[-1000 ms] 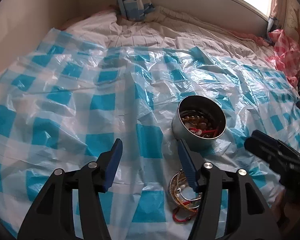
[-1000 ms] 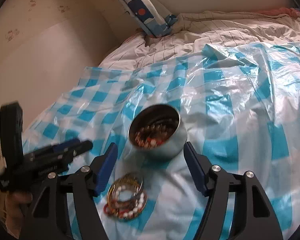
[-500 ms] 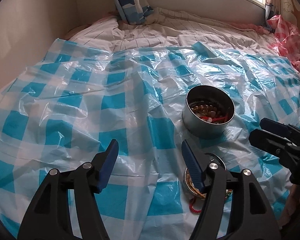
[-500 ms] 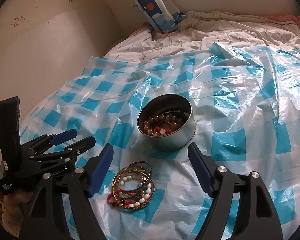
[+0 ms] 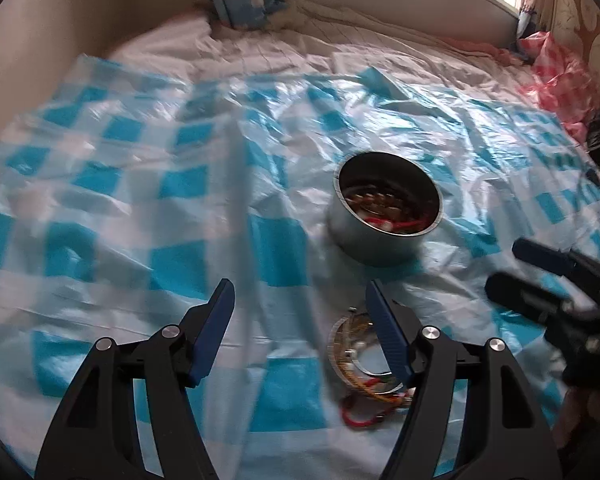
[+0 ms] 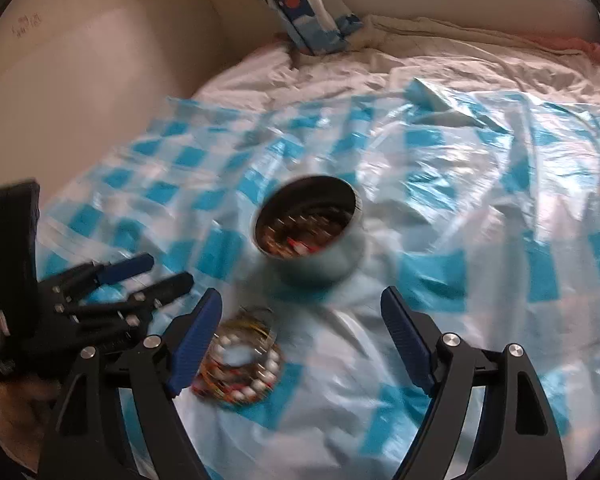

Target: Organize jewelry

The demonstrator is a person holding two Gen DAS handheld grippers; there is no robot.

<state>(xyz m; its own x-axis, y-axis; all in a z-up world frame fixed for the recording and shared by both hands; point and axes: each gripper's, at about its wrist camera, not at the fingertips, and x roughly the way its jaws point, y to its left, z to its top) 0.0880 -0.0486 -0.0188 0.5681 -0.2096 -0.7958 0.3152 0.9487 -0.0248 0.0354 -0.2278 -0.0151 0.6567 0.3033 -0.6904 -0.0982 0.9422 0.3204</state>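
In the left wrist view the left gripper [image 5: 298, 294] stands wide apart at bottom centre, its blue pads [image 5: 216, 320] bare with only the checked sheet showing between them; its jaws have just been opening, and they grip nothing. The right-hand finger crosses in front of the pile of bracelets [image 5: 360, 364], which lies on the sheet low and right of centre; whether the finger touches the pile cannot be told.

In the right wrist view the right gripper [image 6: 302, 308] is spread wider still, empty, and its jaws have likewise just been opening. The bracelet pile [image 6: 240, 364] sits just inside its left finger, at lower centre-left, apart from the pads.

Above both grippers, near frame centre, stands the round metal tin [image 5: 384, 216] [image 6: 312, 236], upright and open-topped, with brown beads and a red piece inside. It rests on the blue-and-white checked plastic sheet [image 5: 140, 184] spread over the bed [image 5: 308, 52]. A blue patterned pillow [image 6: 300, 8] leans at the top edge.

Compared with half a second ago, both views are more blurred, the tin sits a little lower and nearer the fingertips in the right view, and both pairs of fingers are further apart. The pile and tin lie on the same patch of sheet.
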